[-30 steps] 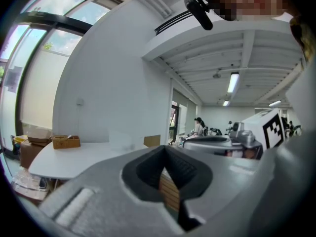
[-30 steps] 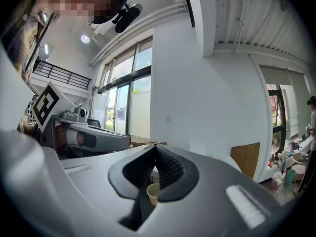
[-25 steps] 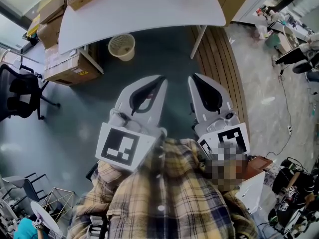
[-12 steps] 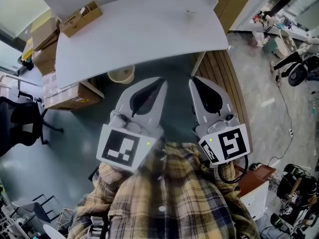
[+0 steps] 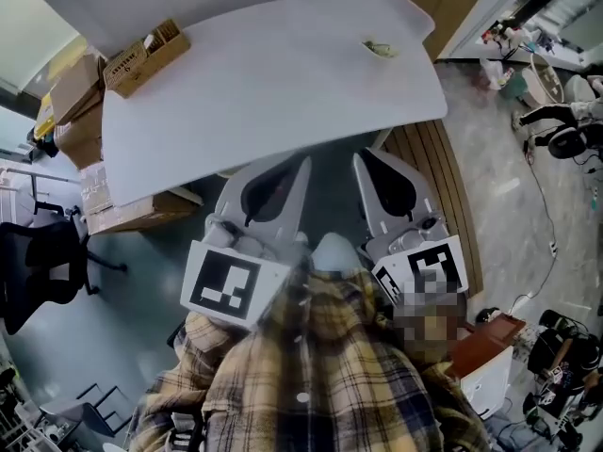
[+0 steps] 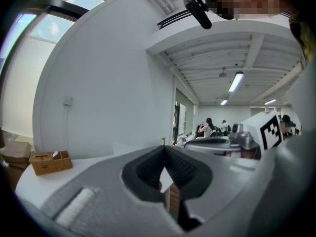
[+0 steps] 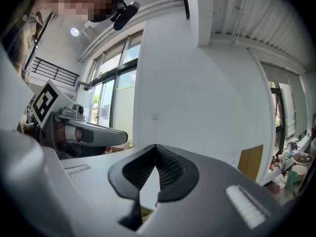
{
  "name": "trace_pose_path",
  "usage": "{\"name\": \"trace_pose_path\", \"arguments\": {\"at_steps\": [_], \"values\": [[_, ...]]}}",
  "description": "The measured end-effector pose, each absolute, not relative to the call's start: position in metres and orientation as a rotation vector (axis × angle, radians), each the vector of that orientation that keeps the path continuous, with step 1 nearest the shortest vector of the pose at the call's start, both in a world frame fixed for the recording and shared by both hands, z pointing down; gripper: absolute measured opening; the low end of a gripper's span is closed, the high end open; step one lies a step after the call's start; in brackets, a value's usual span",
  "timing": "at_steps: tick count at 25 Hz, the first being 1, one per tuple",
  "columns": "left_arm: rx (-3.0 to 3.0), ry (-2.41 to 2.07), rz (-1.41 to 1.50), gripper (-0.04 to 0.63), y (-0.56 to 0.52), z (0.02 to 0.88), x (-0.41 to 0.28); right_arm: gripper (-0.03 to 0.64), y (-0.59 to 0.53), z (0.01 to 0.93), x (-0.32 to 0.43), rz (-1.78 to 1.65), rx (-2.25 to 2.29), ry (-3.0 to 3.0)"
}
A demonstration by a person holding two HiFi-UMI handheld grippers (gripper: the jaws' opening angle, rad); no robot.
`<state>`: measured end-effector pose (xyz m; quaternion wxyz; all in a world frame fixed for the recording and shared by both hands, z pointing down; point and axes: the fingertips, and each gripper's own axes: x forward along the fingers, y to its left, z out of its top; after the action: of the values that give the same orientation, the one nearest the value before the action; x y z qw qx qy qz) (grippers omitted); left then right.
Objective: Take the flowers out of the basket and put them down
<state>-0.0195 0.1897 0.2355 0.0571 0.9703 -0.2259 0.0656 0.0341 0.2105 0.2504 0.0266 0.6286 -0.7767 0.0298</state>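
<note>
- Looking steeply down past my plaid shirt [image 5: 311,375], I see a white table [image 5: 273,92] ahead of me.
- Off the table's left end, cardboard boxes [image 5: 71,125] stand stacked.
- On the table's far left corner sits a wicker basket [image 5: 141,53]. Its contents are too small for me to tell whether flowers are inside.
- At the table's near edge, my left gripper [image 5: 303,168] hovers with its jaws pressed together, holding nothing.
- Just beside it, at the same edge, my right gripper [image 5: 364,161] also has its jaws pressed together and empty.
- On the table's far right part lies a small greenish thing [image 5: 380,48], too small to identify.
</note>
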Motion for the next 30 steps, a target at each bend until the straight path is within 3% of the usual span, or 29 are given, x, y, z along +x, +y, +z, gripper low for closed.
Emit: {"name": "trace_pose_path", "arguments": {"at_steps": [12, 30], "values": [[2.907, -0.726, 0.185, 0.000, 0.090, 0.248, 0.030, 0.005, 0.107, 0.260, 0.090, 0.098, 1.895, -2.418], [2.842, -0.908, 0.146, 0.000, -0.075, 0.231, 0.182, 0.005, -0.063, 0.232, 0.255, 0.063, 1.744, -2.499]]}}
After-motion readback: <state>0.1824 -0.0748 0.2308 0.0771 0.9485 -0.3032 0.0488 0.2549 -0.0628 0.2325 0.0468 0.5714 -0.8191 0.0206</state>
